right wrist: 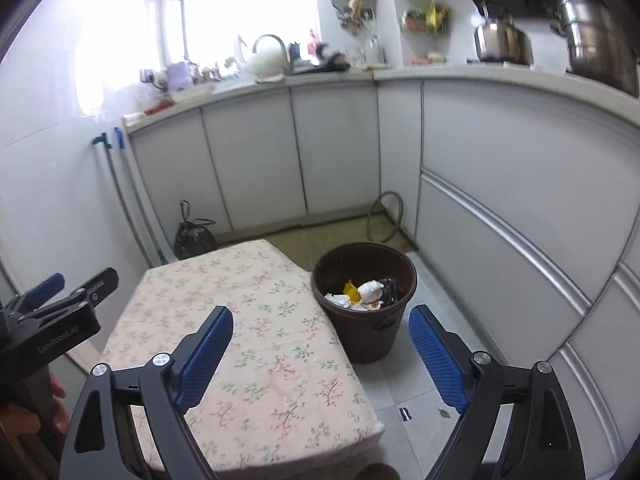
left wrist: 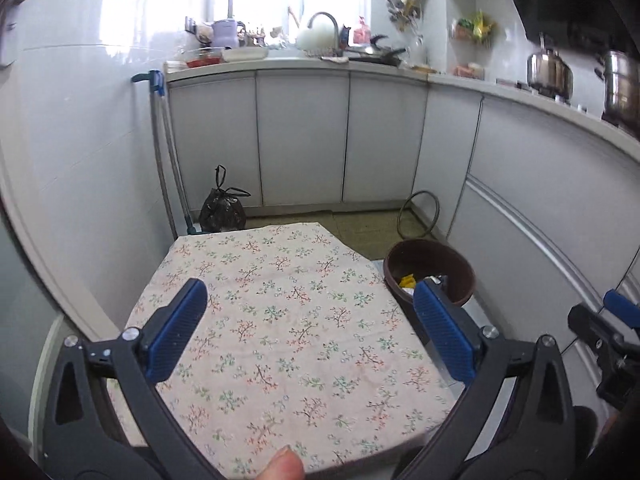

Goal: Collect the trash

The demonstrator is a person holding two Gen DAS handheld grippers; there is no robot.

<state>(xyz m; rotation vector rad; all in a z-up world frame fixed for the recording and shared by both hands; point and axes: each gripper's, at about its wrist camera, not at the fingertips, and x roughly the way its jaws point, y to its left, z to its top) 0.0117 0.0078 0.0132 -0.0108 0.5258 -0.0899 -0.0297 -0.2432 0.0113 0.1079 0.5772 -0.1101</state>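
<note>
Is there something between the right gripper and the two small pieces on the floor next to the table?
Nothing visible does. The right gripper hangs open and empty above the table's right edge. The green leaf and small dark scrap lie on bare tile below it, apart from the brown bin.

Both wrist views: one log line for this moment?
left gripper: open, empty | right gripper: open, empty | brown bin: trash inside | tablecloth: bare

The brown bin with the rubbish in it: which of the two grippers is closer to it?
Right. The right gripper hangs open, the brown bin just ahead between its fingers. The left gripper, also open, sits over the flowered tablecloth, the bin off to its right.
</note>
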